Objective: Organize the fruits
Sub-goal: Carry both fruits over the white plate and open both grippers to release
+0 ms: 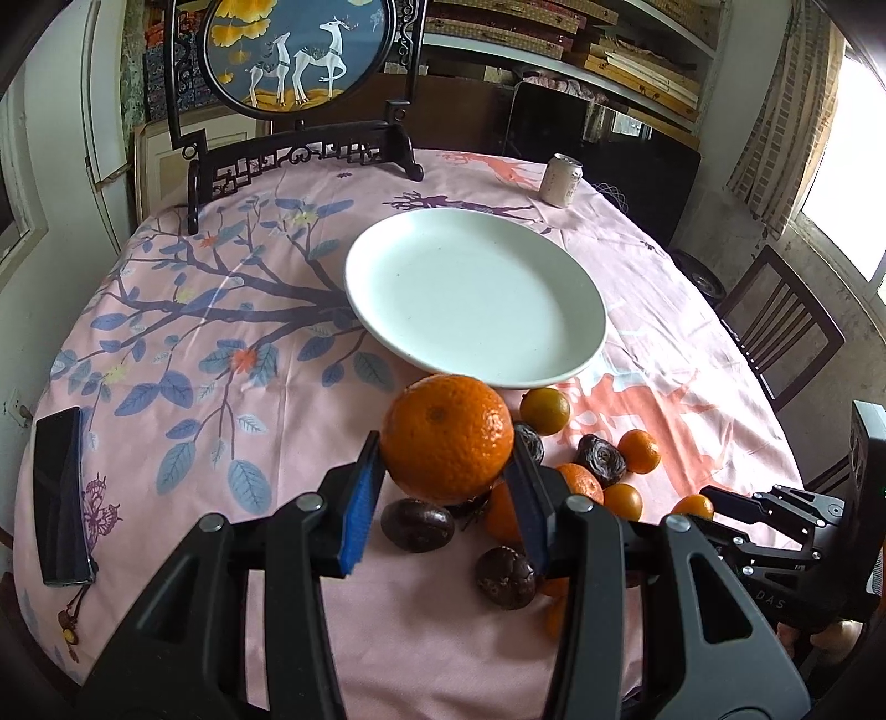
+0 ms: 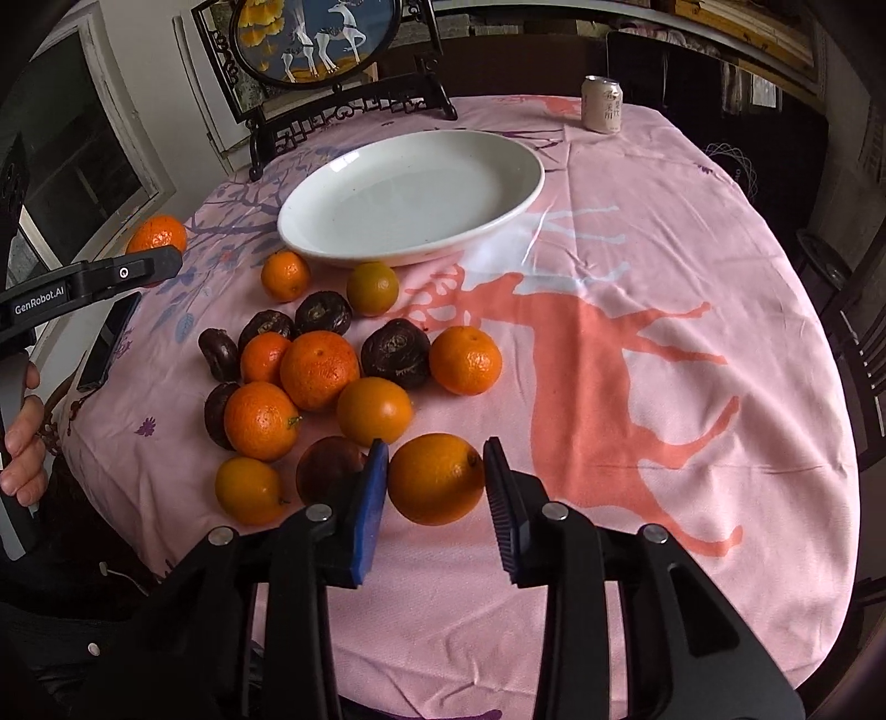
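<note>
My left gripper point(image 1: 446, 459) is shut on a large orange point(image 1: 447, 436) and holds it above the fruit pile, just short of the empty white plate point(image 1: 576, 277). The same orange shows at the left of the right wrist view point(image 2: 158, 235), held by the left gripper. My right gripper point(image 2: 434, 479) has its jaws around a smooth orange point(image 2: 436, 479) lying on the cloth; both pads touch or nearly touch it. Several oranges point(image 2: 318, 368) and dark passion fruits point(image 2: 396, 353) lie in a pile before the plate point(image 2: 498, 210).
A drink can point(image 2: 602, 105) stands at the table's far side. A framed deer screen point(image 1: 293, 50) stands at the back left. A black phone point(image 1: 63, 493) lies at the left edge. A wooden chair point(image 1: 786, 327) is to the right. The pink tablecloth point(image 2: 664, 277) covers the round table.
</note>
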`<state>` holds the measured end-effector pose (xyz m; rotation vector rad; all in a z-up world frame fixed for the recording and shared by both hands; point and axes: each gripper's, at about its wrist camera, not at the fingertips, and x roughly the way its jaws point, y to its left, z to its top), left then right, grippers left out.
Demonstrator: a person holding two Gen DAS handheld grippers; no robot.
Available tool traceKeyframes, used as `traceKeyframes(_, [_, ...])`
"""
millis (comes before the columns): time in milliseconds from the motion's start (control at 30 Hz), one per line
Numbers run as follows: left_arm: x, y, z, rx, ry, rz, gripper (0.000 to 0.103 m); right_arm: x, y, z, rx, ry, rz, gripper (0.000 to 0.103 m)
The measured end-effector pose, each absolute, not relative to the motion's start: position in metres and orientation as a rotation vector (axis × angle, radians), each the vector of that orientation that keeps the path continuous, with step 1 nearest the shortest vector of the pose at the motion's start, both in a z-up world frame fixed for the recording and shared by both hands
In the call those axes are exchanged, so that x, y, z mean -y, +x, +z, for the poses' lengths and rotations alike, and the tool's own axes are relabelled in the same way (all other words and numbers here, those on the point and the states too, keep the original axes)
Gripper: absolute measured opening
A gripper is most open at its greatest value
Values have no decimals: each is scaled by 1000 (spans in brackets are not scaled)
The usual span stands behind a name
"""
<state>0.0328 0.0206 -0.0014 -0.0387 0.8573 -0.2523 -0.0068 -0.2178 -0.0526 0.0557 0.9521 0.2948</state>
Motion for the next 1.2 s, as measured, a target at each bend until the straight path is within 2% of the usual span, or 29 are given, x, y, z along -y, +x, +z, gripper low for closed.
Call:
traceKeyframes(200, [-11,65,11,-857,-15,-236,44,205,46,-16,-872,-4,335,35])
traceKeyframes(400, [3,152,32,-862,7,-183,45,174,150,14,-839,-30,405,35])
traceKeyframes(700, [14,271,-20,-1026,-44,-158,45,161,275,-20,-946,4,359,35])
traceKeyframes(1067, [19,310,-43,-1056,-58,-134,45,164,319,-44,-990,-25,334,37])
traceKeyframes(1100, [19,312,-43,-1051,-56,-125,49,165,320,-44,-985,-32,328,37])
traceKeyframes(1133, [18,312,-40,-1043,-52,-116,61,166,319,-42,-969,-40,311,38])
traceKeyframes(1200, [12,306,-28,-1001,-48,-103,81,173,315,-32,-940,-49,277,48])
